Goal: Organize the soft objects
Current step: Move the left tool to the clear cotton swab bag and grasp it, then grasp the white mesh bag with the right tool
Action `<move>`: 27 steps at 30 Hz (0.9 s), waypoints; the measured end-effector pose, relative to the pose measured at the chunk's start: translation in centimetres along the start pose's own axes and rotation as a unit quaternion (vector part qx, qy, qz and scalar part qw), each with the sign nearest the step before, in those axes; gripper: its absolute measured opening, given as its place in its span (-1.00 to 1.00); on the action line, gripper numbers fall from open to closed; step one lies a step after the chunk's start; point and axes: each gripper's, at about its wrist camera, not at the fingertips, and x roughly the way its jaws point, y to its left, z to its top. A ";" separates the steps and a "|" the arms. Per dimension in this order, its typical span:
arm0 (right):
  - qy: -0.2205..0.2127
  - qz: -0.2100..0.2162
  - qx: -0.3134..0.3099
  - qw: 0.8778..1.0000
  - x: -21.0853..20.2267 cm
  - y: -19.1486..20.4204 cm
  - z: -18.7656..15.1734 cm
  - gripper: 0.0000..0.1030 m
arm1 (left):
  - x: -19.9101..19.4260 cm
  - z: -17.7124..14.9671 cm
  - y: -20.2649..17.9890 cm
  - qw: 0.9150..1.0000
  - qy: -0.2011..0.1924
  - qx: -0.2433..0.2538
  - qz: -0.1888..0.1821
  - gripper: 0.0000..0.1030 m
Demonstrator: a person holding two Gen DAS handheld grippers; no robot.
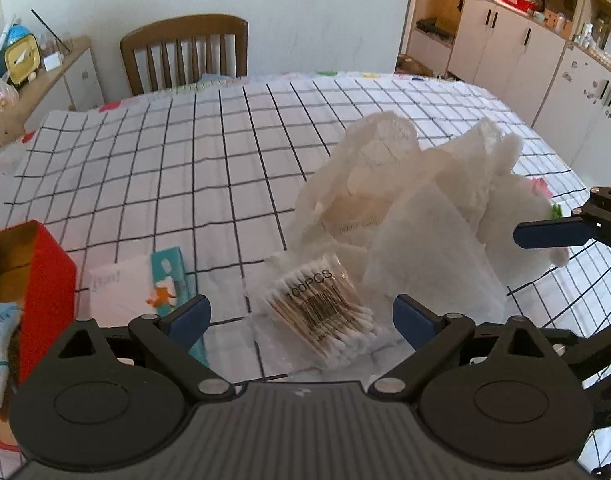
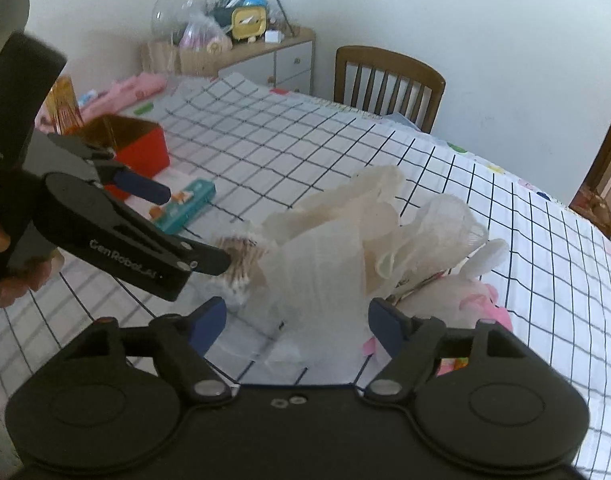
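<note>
1. Your left gripper (image 1: 301,316) hangs over the pack of cotton swabs (image 1: 325,312), jaws spread wide and released, nothing pressed between them. The pack lies flat on the checked counter (image 1: 165,168), just beside the white plastic bag (image 1: 405,208).
2. Your right gripper (image 2: 297,324) points at the foot of that bag (image 2: 345,248), jaws apart and gripping nothing; the film stands between them, but the pads do not press on it.
3. The bag is crumpled and standing loosely upright, mouth toward the far side. Judge it as very light, limp and slippery: it will collapse and slide under a push. Pinch a gathered fold near the rim or a handle loop, not the flat wall.
4. The swab pack is light, with a slick clear wrapper over a firm bundle of sticks. Take it across its short width at the middle; a hold on the loose wrapper edge alone may slip.
5. A pink soft toy (image 2: 481,300) lies against the bag on its right; it should squash readily, so grip deep into its bulk.
6. The red tin (image 1: 45,264) sits open at the left, a teal box (image 1: 173,280) between it and the swabs. It looks the likely container.
</note>
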 end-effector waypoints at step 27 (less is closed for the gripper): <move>0.036 -0.051 -0.040 0.997 4.2 -0.1 -0.5 -0.59 | 4.5 0.2 -0.4 0.999 0.045 -0.021 -0.010 0.35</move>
